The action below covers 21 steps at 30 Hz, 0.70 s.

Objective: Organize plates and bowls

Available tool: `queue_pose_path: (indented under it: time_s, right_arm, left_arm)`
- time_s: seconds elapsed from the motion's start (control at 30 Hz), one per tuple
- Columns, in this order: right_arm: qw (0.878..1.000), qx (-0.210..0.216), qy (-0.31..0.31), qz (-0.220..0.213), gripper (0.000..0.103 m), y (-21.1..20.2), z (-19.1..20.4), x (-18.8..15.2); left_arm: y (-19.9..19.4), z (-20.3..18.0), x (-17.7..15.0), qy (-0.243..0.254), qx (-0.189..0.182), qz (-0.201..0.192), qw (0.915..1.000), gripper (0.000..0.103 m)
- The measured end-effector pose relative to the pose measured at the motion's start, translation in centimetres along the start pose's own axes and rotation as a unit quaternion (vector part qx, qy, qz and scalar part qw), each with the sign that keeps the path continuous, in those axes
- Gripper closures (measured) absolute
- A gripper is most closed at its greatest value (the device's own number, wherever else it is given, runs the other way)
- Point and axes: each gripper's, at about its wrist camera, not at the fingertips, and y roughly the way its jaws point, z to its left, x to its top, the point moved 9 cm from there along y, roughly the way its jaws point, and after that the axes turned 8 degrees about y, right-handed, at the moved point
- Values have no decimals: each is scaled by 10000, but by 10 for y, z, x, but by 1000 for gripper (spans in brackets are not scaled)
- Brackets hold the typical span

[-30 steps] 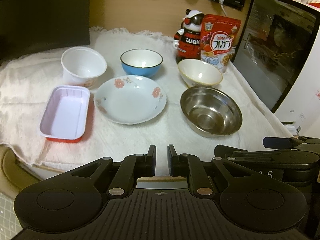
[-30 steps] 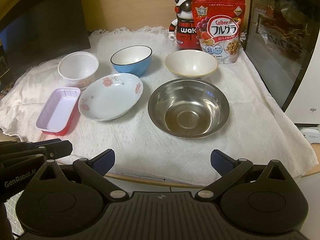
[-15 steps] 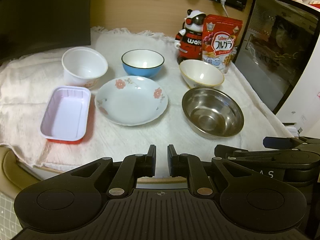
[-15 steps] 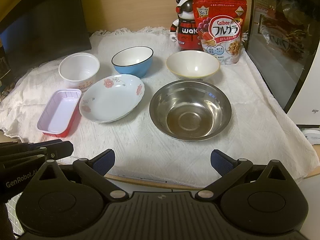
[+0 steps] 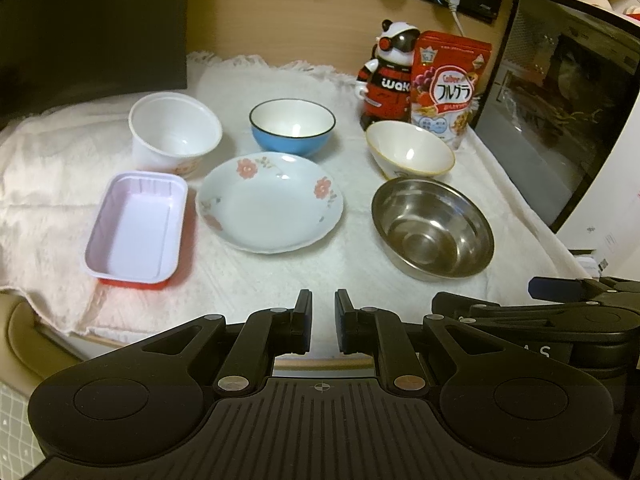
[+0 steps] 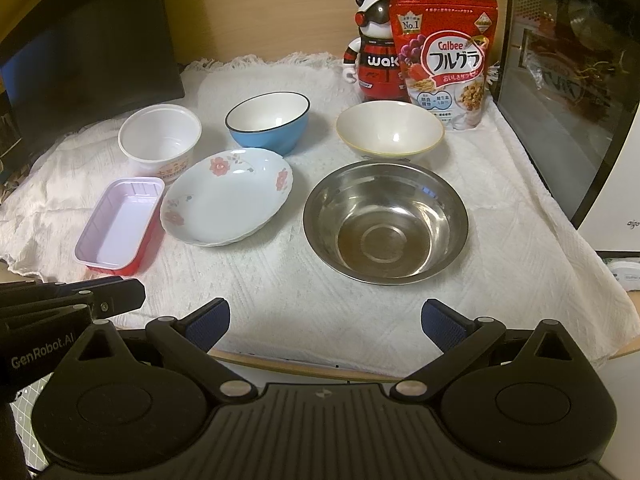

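- The left tool (image 5: pixel 323 306) is held above the bench's near edge, fingers almost together, nothing gripped.
- The right tool (image 6: pixel 325 320) is held wide apart, empty.
- The floral plate (image 5: pixel 269 202) and steel bowl (image 6: pixel 385 221) are set side by side on the white cloth (image 6: pixel 280 280).

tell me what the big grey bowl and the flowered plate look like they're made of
Big grey bowl: looks like stainless steel, shiny, with mirror-like reflections inside. Flowered plate: probably glazed ceramic or porcelain, glossy white with printed red flowers; melamine can't be ruled out.
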Motion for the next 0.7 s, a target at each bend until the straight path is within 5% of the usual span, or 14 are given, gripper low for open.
queue_pose_path:
  time_s: [0.7]
  right_arm:
    - [10000,28,-71,-16,0,14,25,5]
  left_arm:
    - [7,32,-6,-362,-90,50,9993,88]
